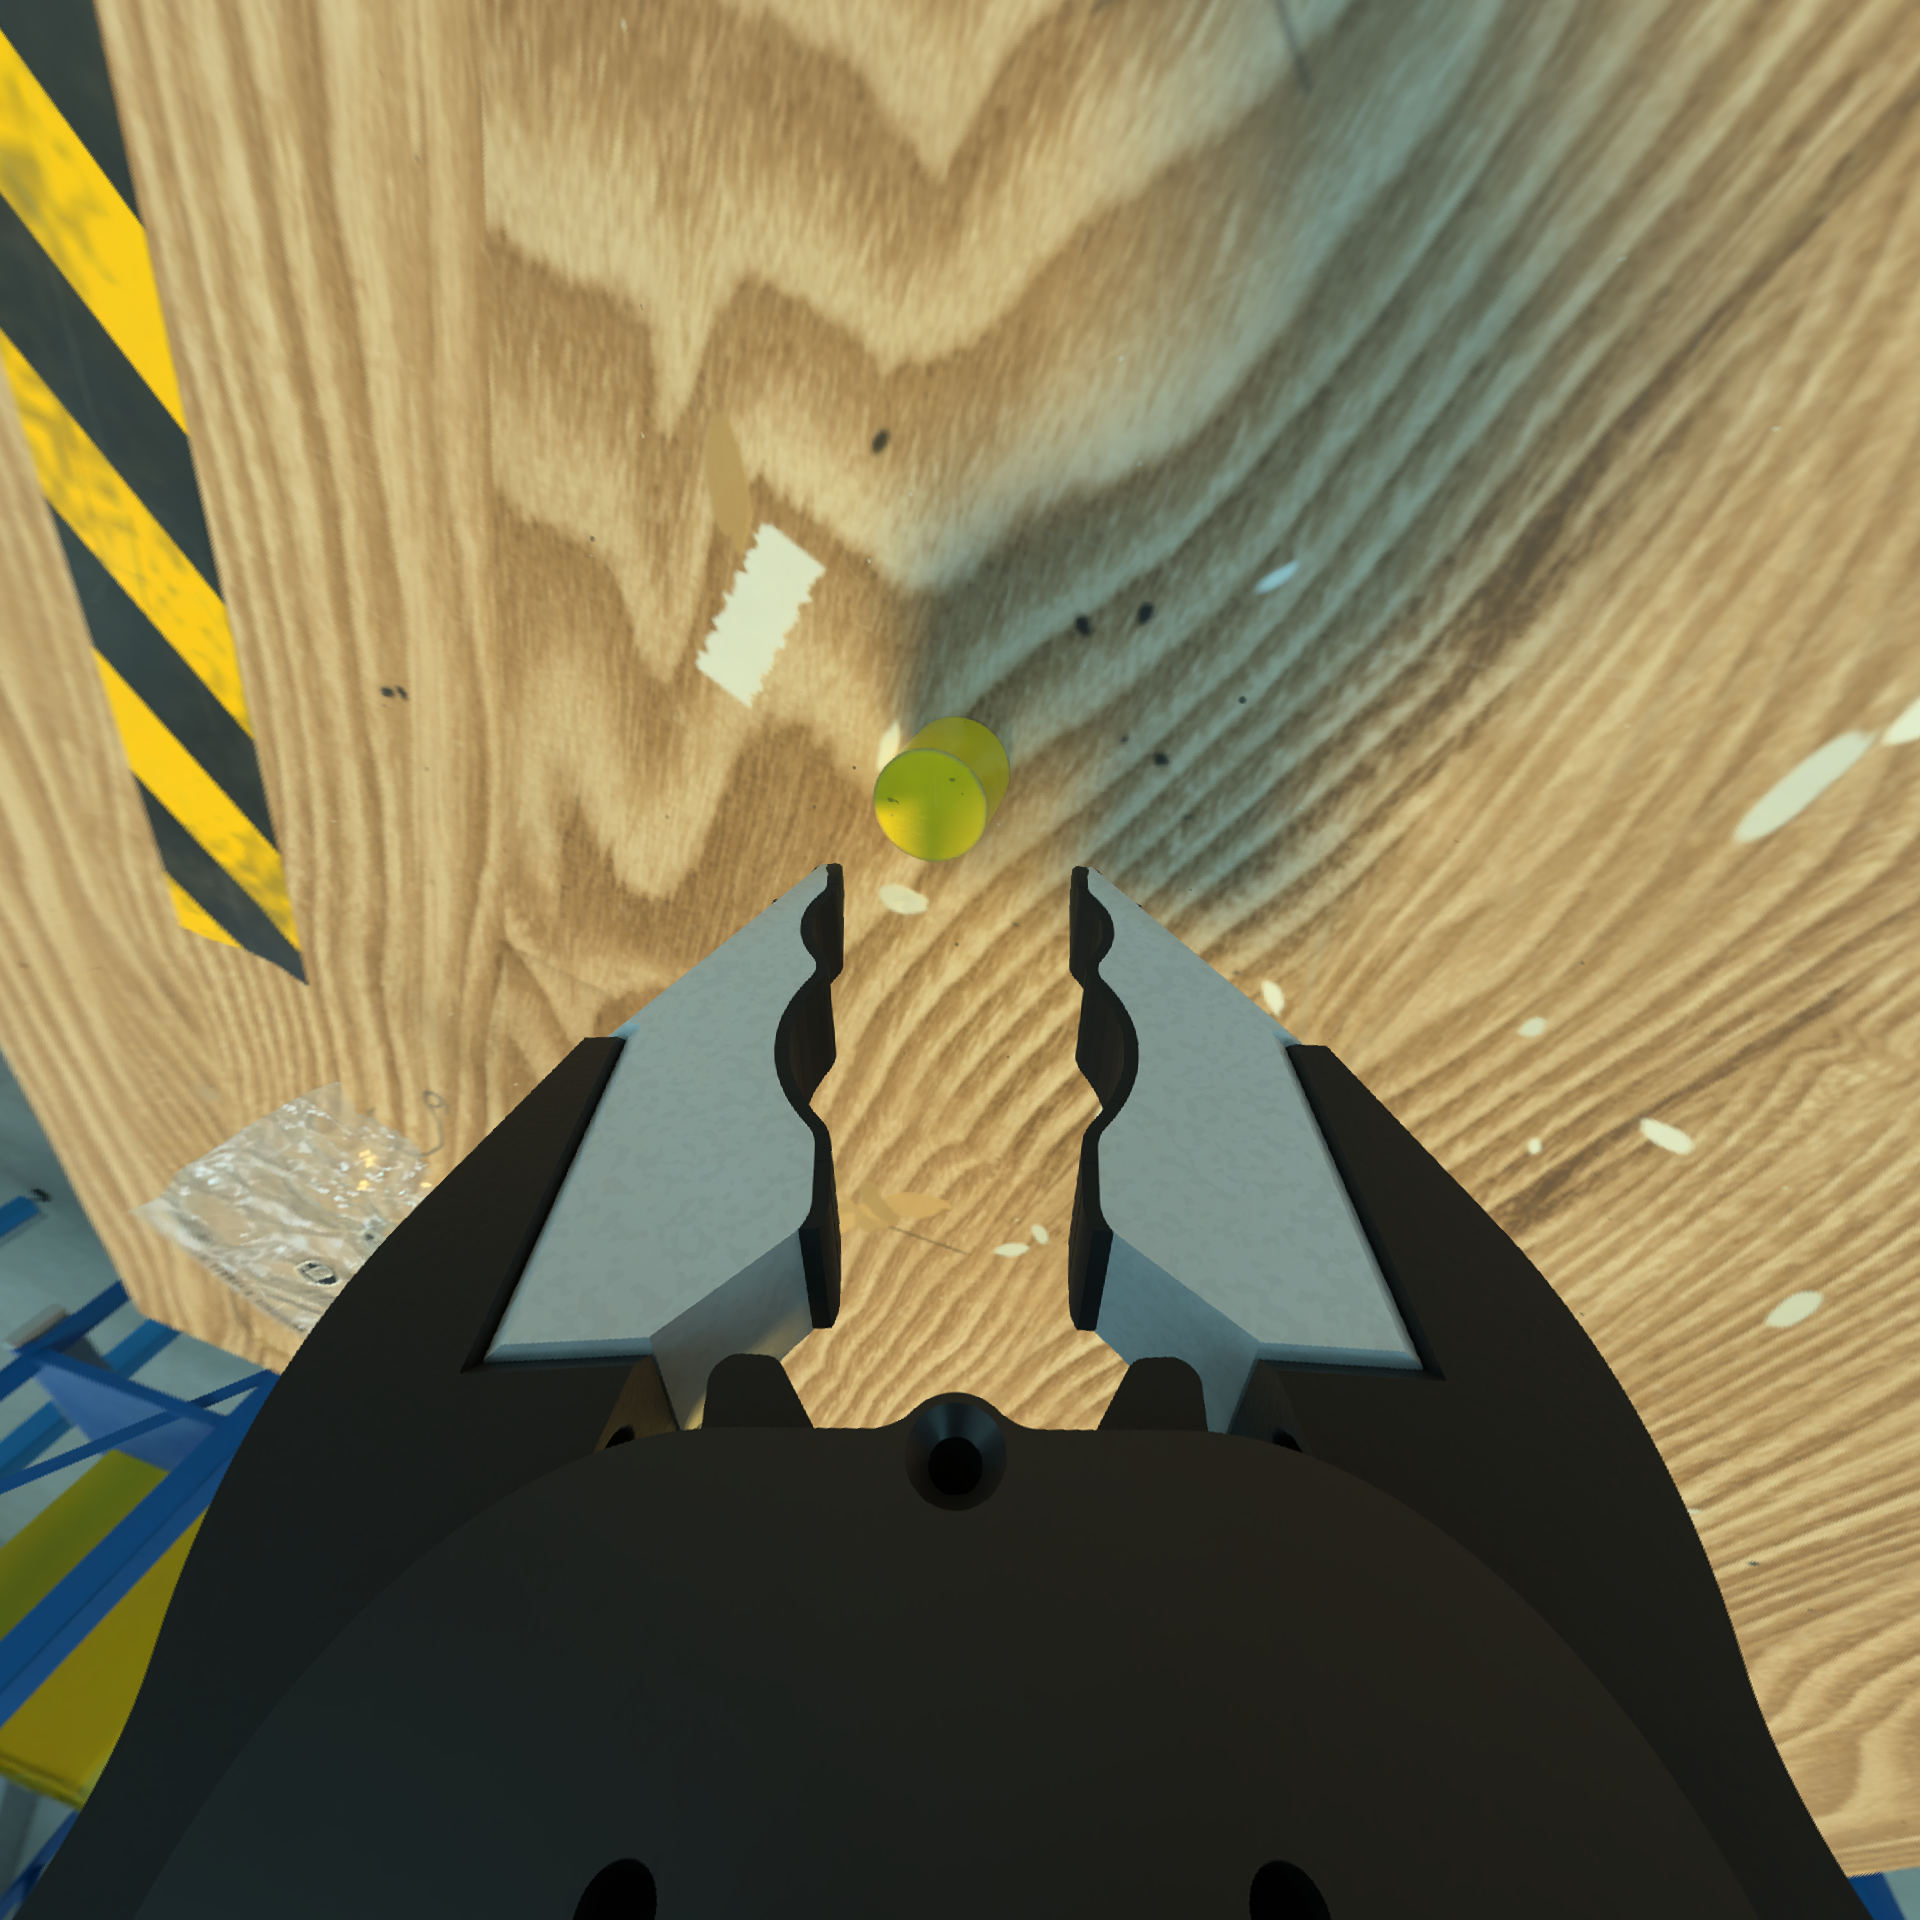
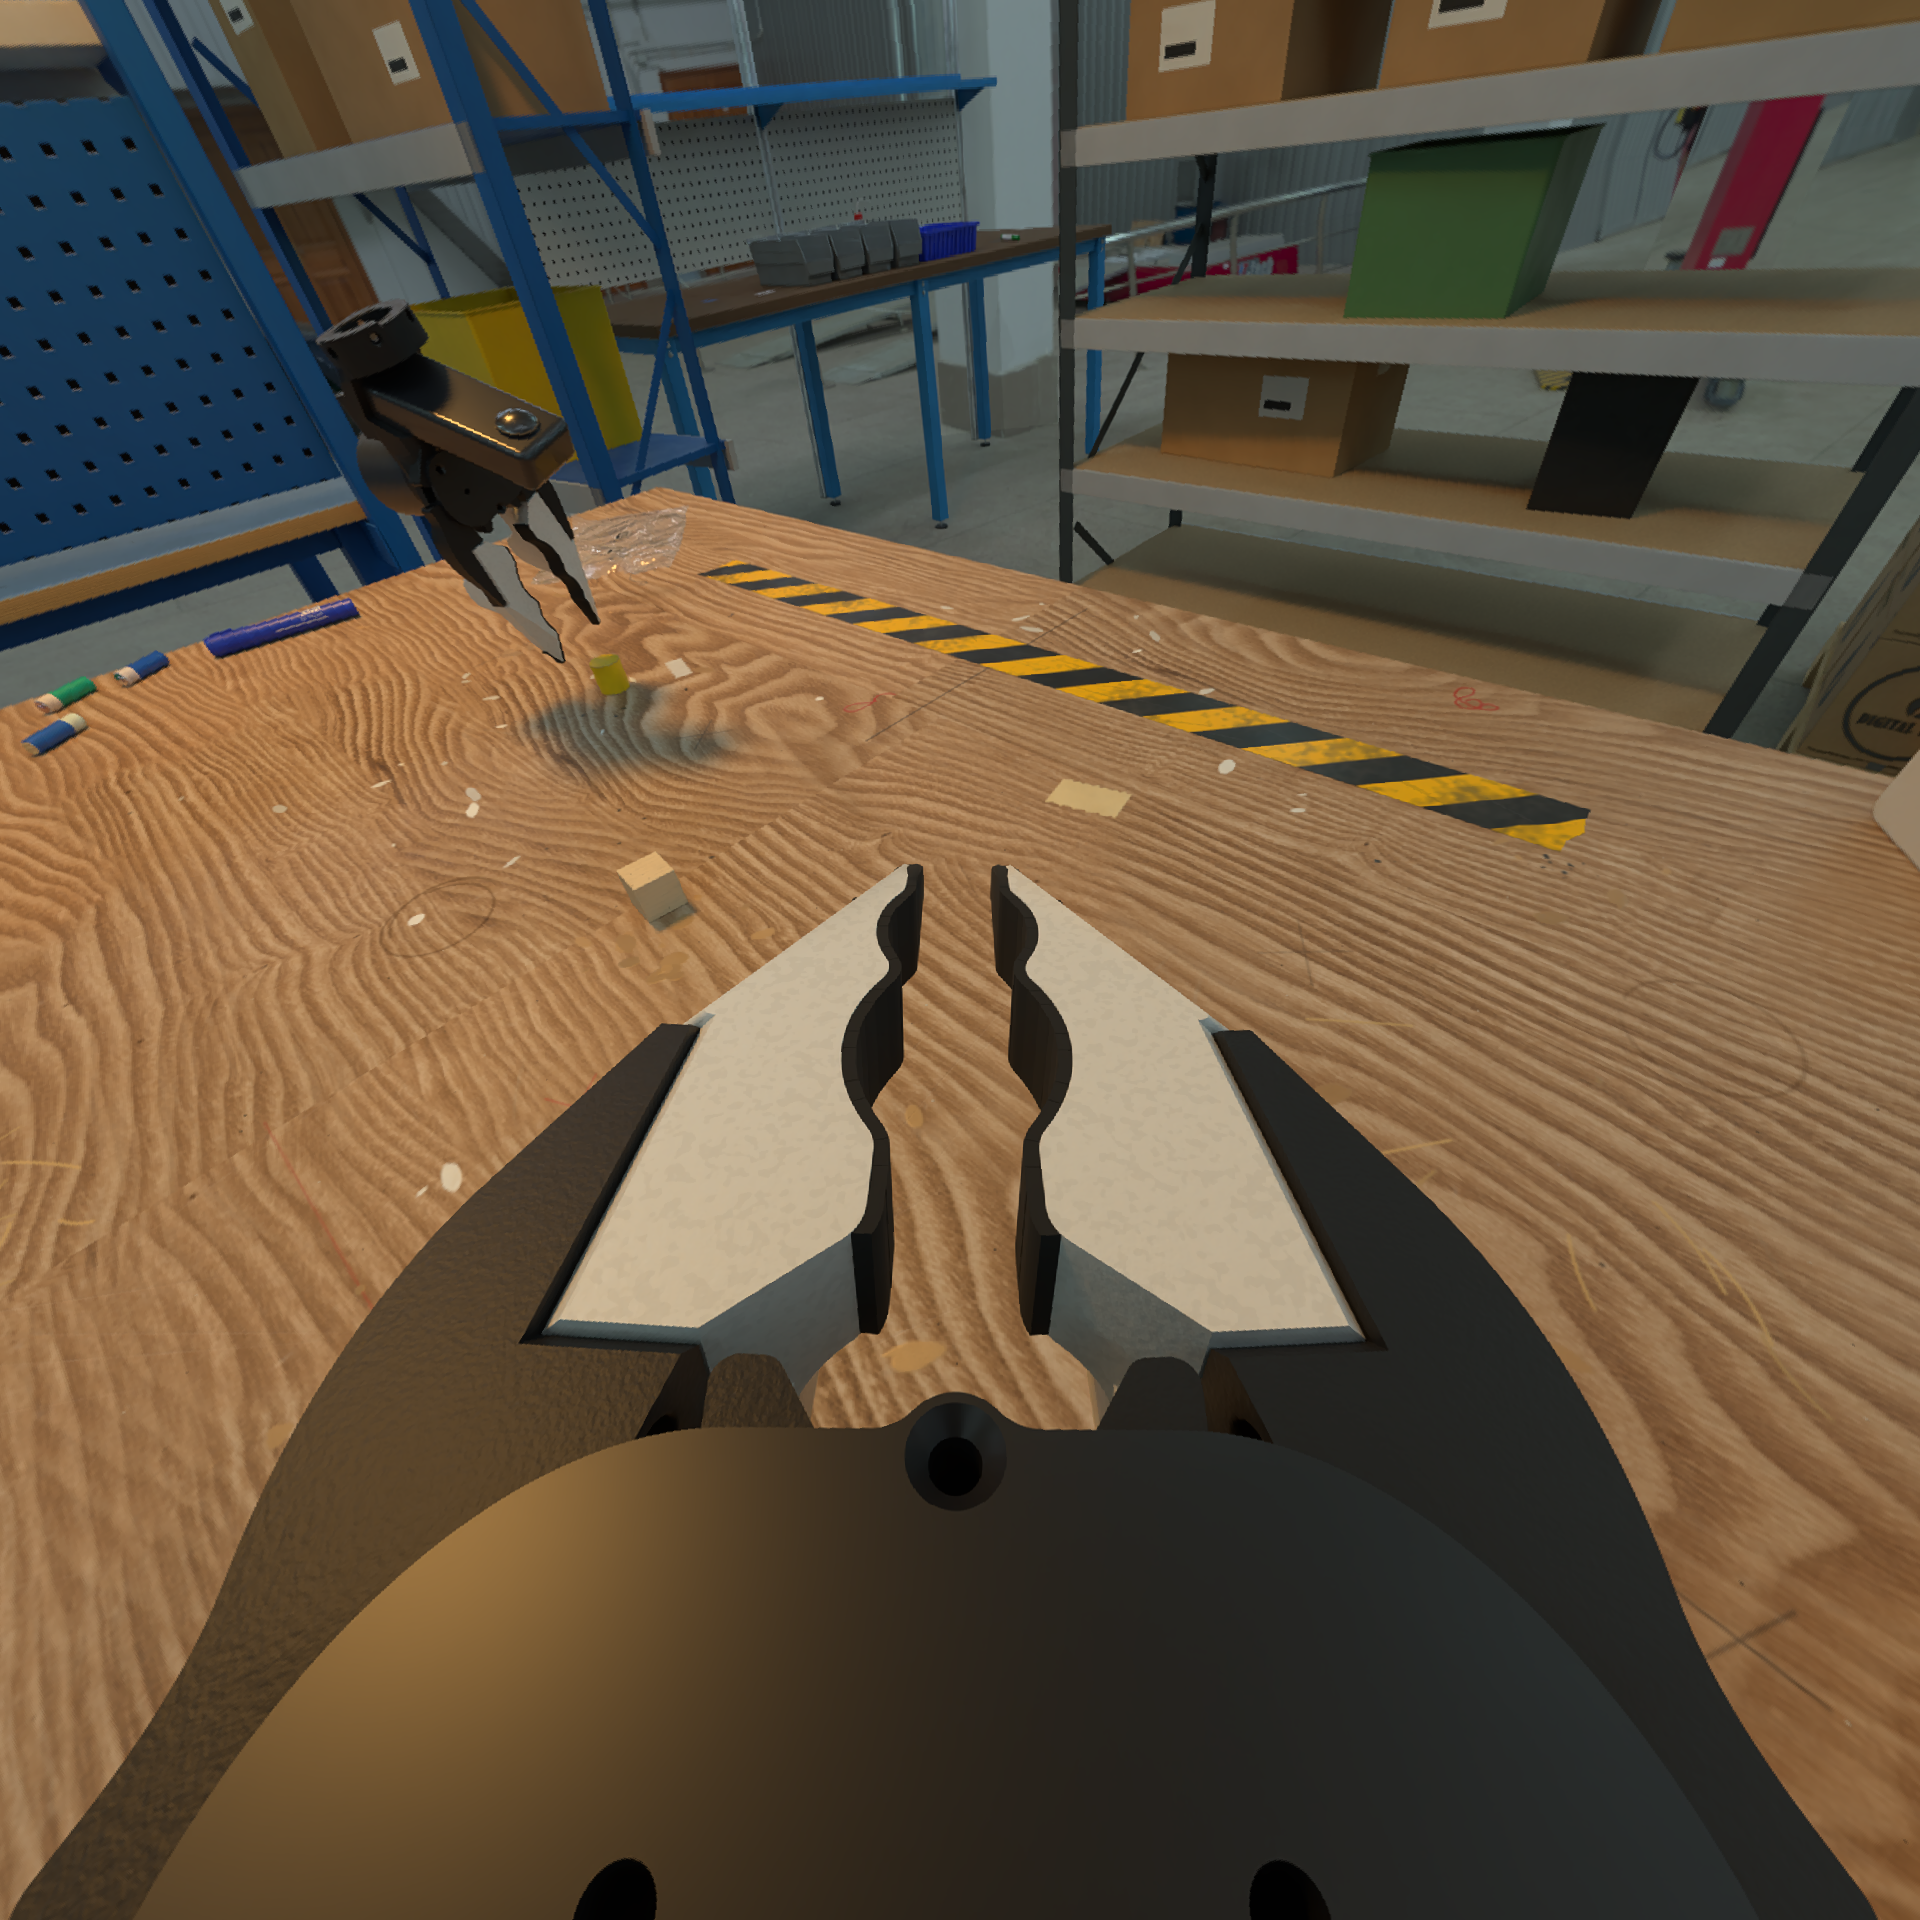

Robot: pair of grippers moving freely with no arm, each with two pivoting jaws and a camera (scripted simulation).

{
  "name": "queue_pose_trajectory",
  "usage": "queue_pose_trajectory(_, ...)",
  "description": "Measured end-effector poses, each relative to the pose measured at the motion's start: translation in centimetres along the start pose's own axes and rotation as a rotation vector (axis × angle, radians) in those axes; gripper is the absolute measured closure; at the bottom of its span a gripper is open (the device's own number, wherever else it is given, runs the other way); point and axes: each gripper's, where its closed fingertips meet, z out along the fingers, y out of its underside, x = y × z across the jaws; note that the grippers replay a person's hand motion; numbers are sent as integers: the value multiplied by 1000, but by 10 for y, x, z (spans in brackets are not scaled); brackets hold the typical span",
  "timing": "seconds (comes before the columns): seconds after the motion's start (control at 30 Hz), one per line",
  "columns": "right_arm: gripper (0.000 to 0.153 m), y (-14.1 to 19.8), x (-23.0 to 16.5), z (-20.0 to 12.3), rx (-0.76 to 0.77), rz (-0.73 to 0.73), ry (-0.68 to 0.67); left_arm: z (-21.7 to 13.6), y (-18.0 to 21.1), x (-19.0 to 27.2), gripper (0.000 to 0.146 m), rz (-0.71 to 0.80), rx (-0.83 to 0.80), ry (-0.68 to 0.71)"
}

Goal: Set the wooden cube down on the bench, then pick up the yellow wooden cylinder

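Left side of the worktop: the left gripper point(image 2: 556, 623) hangs above the bench point(image 2: 1351, 1039), tilted steeply down, fingers parted with nothing between them. This attitude fits an approach from above onto the yellow wooden cylinder point(image 1: 940, 790). In the left wrist view the cylinder lies just ahead of the fingertips point(image 1: 831, 883), apart from them, slightly toward the left finger of the centre line. In the right wrist view it stands upright on the bench, directly below and just beyond the tips, toward the far left corner. Judgement: the gripper must advance and lower before the cylinder sits between the jaws.

Near the far left edge lie a blue marker point(image 2: 281, 627) and three small blue and green items point(image 2: 94, 696), well apart from the cylinder. A clear plastic bag point(image 2: 634, 540) lies at the far edge.

Centre: the wooden cube point(image 2: 652, 886) rests on the bench, free of both grippers, so the set-down step appears complete.

Right: the right gripper point(image 2: 956, 878) hovers low, fingers slightly parted and empty, just right of the cube. A yellow-and-black hazard tape strip point(image 2: 1143, 707) runs diagonally toward the right edge.
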Motion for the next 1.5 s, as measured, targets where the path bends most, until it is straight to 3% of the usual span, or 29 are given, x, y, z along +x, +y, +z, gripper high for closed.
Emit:
queue_pose_trajectory(0.53,140,11,11,2,-68,15,42,27,1,-3,107,-64,60,105)
queue_pose_trajectory(0.8,140,15,12,5,-86,17,41,32,0,-4,120,-82,49,123)
queue_pose_trajectory(0.93,140,15,12,5,-84,16,40,16,3,-10,120,-73,58,84)
queue_pose_trajectory(1.07,140,13,13,6,-80,17,38,-45,2,-29,120,-36,90,-70)
queue_pose_trajectory(1.2,140,13,11,10,-87,11,31,-140,-37,-24,120,32,220,-214)
queue_pose_trajectory(1.3,140,13,9,14,-106,2,24,-181,-89,16,120,115,327,-222)
queue_pose_trajectory(1.4,140,12,4,18,-120,-15,15,-179,-144,74,120,155,378,-127)
queue_pose_trajectory(1.5,140,10,0,19,-117,-30,7,-151,-190,132,120,196,378,13)
